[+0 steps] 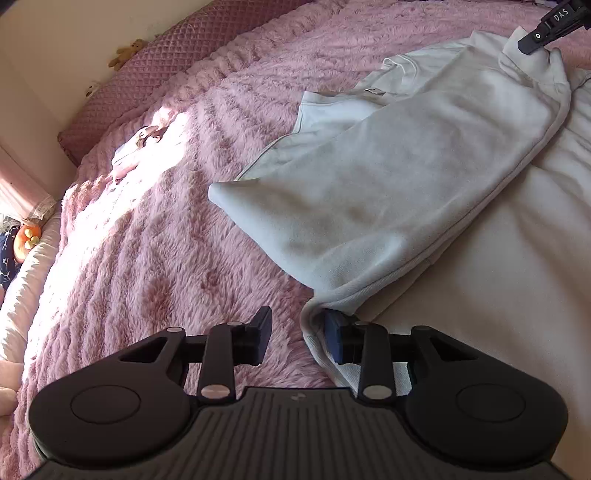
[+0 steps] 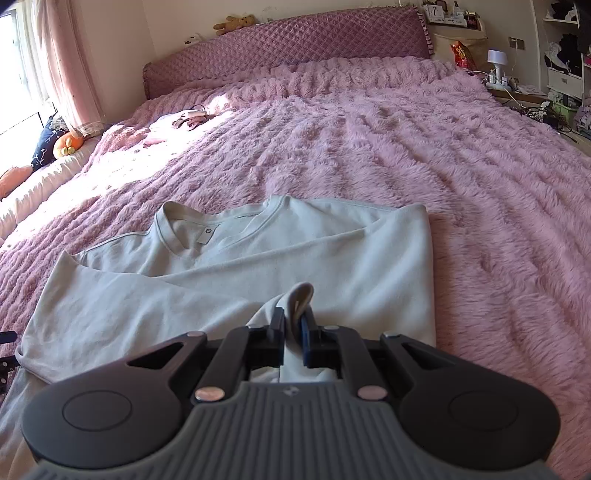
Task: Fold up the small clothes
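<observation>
A white sweatshirt [image 1: 388,192] lies on the pink fluffy blanket [image 1: 155,240], with one side folded over its middle. My left gripper [image 1: 298,317] stands at its near hem corner. The jaws are apart, and the hem edge lies against the right finger [image 1: 334,334] with blanket showing beside it. At the garment's far end, my right gripper [image 1: 532,38] pinches the fabric. The right wrist view shows my right gripper [image 2: 291,318] shut on a raised fold of the sweatshirt [image 2: 295,251]. Its collar [image 2: 207,229] lies beyond.
A small pale garment [image 2: 181,120] lies far up the bed in sunlight. A quilted purple headboard [image 2: 288,44] with a teddy bear [image 2: 234,23] is at the back. A cluttered nightstand [image 2: 506,79] stands right; cushions and an orange plush [image 2: 66,144] sit left by the curtain.
</observation>
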{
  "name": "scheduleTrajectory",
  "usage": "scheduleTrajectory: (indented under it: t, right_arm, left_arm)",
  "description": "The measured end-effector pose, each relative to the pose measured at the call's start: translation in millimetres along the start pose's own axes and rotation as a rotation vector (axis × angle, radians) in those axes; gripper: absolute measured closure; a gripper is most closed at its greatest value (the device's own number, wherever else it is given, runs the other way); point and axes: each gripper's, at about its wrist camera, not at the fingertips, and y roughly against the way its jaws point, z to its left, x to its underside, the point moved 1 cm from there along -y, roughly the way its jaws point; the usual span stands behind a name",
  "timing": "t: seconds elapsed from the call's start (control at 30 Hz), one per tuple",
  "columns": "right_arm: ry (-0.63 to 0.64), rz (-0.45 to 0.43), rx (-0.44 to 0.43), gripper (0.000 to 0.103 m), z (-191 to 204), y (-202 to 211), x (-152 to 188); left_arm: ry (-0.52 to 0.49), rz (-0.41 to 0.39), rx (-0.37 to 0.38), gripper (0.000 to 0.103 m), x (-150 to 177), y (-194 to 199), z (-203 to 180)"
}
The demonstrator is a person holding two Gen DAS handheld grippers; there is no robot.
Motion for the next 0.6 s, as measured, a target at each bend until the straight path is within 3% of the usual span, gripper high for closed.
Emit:
scheduleTrajectory:
  t: [0.07, 0.17, 0.23, 0.33, 0.43, 0.53, 0.6]
  right_arm:
    - [0.002, 0.004, 0.003, 0.099, -1, 0, 0]
    - [0.003, 0.001, 0.019, 0.102, -2, 1, 0]
    - [-0.025, -0.019, 0.02, 0.103, -5, 6, -1]
    - [-0.064, -0.087, 0.039, 0.103, -9, 25, -2]
    - [-0.119, -0.148, 0.049, 0.103, -17, 47, 0]
    - [-0.146, -0.113, 0.089, 0.103, -28, 42, 10]
    - [-0.164, -0.046, 0.104, 0.102, -39, 24, 20]
  left_arm:
    - [-0.022, -0.006, 0.023, 0.091, 1, -1, -5]
    - [-0.012, -0.016, 0.004, 0.096, 2, 0, -9]
    - [0.083, -0.05, -0.025, 0.098, 4, 8, -4]
    - [0.305, -0.102, -0.049, 0.099, 12, 29, 9]
    - [0.48, -0.079, -0.069, 0.103, 22, 33, 16]
    - [0.598, -0.003, -0.058, 0.103, 38, 17, 24]
    - [0.634, -0.022, -0.027, 0.103, 45, 17, 26]
